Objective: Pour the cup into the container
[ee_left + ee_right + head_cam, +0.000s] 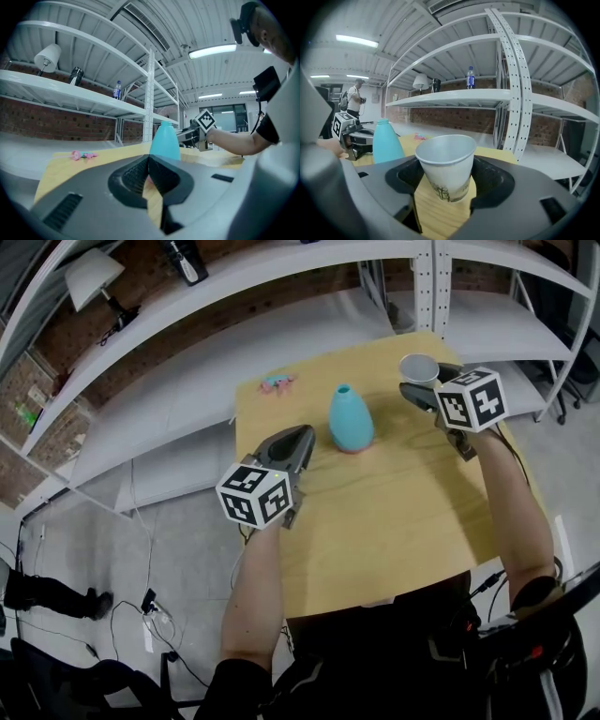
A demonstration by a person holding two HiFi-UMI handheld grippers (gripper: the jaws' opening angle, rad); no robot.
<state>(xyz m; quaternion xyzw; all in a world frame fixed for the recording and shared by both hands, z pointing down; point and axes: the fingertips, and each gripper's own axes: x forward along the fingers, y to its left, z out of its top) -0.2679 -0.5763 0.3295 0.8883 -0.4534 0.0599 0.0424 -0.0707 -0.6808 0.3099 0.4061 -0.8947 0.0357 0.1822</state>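
A person stands at a wooden table (pixel 394 512) with a gripper in each hand. The right gripper (pixel 446 165) has its fingers (pixel 490 180) set wide and clamped on a white paper cup (pixel 446 154) – one pad on each side of its lower half. The cup's open mouth faces up, its rim rises above the fingers, and it leans slightly. Whether its base touches the table cannot be told.

The left gripper (pixel 149 161) has its fingers (pixel 131 178) pressed together with nothing between them, the tips meeting in a point low over the table.

A teal container (pixel 351 418), shaped like a bottle with a narrow open neck, stands upright on the table just ahead of the left fingers' tips. From the right fingers it lies off to the left, clearly apart from the cup.

A small pink object (pixel 277 382) lies on the table beyond the left fingers and to their left – past the container, near the far edge. White metal shelves (pixel 459 97) run behind the table, beyond both pairs of fingers.
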